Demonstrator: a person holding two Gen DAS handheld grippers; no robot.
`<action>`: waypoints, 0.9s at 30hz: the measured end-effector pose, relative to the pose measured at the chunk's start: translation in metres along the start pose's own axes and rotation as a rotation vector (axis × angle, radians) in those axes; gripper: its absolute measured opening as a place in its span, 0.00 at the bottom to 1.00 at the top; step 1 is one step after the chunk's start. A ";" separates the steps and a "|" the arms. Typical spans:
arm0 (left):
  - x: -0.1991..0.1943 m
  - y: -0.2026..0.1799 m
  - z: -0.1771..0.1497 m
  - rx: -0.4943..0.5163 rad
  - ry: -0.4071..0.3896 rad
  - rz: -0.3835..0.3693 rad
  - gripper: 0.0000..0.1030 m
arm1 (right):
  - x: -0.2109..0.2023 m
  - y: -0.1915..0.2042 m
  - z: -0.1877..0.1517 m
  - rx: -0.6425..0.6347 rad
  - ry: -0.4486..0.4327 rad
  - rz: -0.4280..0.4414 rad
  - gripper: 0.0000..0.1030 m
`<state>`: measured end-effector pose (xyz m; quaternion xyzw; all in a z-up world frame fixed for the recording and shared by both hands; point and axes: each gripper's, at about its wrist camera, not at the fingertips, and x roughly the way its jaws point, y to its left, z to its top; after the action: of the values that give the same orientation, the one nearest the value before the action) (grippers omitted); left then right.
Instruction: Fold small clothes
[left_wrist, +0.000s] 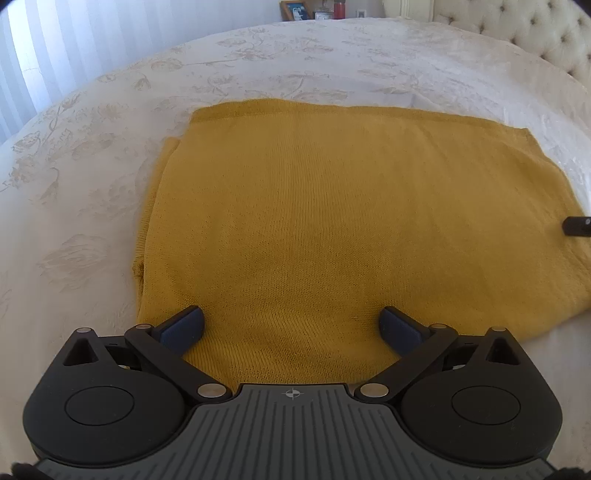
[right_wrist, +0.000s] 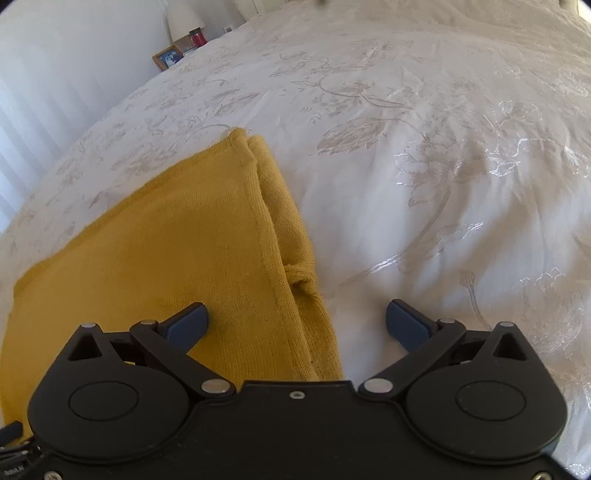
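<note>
Jaws spread wide and holding nothing, the left gripper hangs over the near edge of a mustard knit garment lying flat on a floral bedspread. The right gripper, equally open, straddles the garment's right-hand layered edge. The sides appear already folded in; the next move likely calls for pinching the near hem and carrying it across.

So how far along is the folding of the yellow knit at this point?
Partly done: the yellow knit garment lies flat on the bedspread as a rectangle, with layered edges tucked in along its right side. Nothing is in hand: the left gripper and the right gripper are open. Any further fold is still to do.
</note>
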<state>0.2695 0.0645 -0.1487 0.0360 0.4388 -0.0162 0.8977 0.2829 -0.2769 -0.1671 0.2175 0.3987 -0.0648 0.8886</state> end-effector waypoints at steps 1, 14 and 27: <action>0.000 0.000 0.001 0.004 0.007 -0.001 1.00 | 0.000 0.002 -0.001 -0.005 0.005 -0.012 1.00; -0.019 -0.003 0.052 -0.072 0.000 -0.062 0.87 | -0.007 0.002 -0.009 0.051 0.000 -0.011 1.00; 0.066 -0.044 0.144 -0.190 -0.005 0.020 0.87 | -0.007 -0.003 -0.007 0.084 -0.006 0.018 1.00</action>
<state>0.4210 0.0091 -0.1146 -0.0448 0.4359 0.0342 0.8982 0.2726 -0.2772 -0.1669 0.2581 0.3909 -0.0743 0.8804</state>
